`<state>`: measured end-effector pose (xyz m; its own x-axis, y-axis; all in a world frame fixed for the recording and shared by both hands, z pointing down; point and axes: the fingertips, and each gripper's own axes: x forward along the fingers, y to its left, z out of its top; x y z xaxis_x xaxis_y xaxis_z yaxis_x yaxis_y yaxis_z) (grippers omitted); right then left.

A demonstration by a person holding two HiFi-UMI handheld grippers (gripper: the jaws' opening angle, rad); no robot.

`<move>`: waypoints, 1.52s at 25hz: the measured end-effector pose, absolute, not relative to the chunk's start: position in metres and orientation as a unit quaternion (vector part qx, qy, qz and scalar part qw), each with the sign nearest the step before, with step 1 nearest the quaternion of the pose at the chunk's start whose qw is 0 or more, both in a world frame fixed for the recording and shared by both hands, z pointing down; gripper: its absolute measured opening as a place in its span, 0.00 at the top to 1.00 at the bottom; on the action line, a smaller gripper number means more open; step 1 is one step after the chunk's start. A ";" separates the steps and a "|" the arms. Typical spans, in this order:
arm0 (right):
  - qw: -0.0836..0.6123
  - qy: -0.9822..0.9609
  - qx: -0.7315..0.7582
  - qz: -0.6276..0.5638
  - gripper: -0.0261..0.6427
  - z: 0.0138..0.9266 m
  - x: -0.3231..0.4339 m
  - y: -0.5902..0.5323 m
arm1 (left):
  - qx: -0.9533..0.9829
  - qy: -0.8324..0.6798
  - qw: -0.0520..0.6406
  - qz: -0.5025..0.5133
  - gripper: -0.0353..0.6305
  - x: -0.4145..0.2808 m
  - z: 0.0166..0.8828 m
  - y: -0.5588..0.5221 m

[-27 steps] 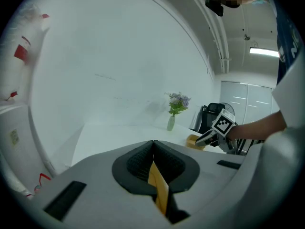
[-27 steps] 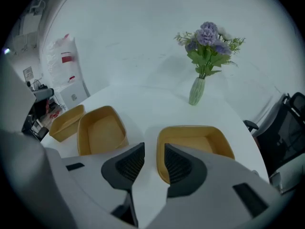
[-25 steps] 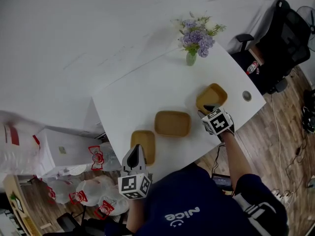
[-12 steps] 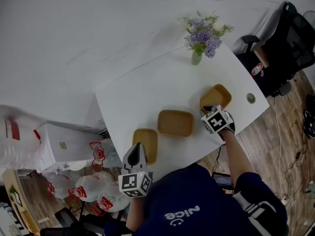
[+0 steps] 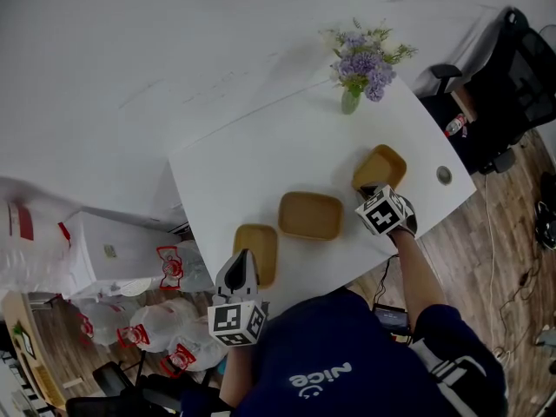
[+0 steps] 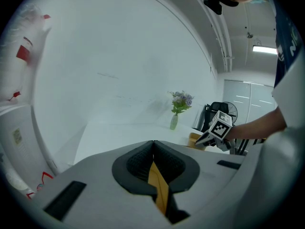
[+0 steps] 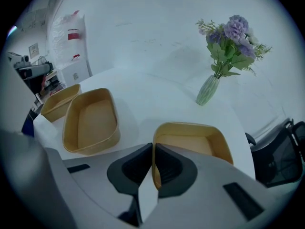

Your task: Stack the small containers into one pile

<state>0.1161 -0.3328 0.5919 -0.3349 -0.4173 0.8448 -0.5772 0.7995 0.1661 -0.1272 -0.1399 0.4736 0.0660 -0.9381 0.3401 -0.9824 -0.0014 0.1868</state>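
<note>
On the bench (image 5: 261,163), left gripper (image 6: 153,149) clenches left container's (image 5: 261,246) rim; right gripper's (image 7: 153,151) jaws, just closed, pinch right container's (image 7: 190,126). Both seem light, thin-walled.

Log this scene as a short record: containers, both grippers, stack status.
table: white, vase of flowers at its far corner
containers: three tan, apart in a row: left container, middle container, right container
left gripper: shut on the left container's wall
right gripper: jaws just closed further, now shut on the right container's near rim
stack: not begun
</note>
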 end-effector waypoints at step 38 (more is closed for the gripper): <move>0.409 -0.865 0.291 0.018 0.88 0.483 0.012 -0.229 | 0.733 -0.653 0.188 0.033 0.92 -0.145 0.465 -0.089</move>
<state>0.0125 -0.2292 0.4828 -0.4965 -0.4884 0.7176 -0.5175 0.8303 0.2070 -0.1450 -0.0893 0.4655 0.1462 -0.9447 0.2935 -0.9694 -0.0777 0.2329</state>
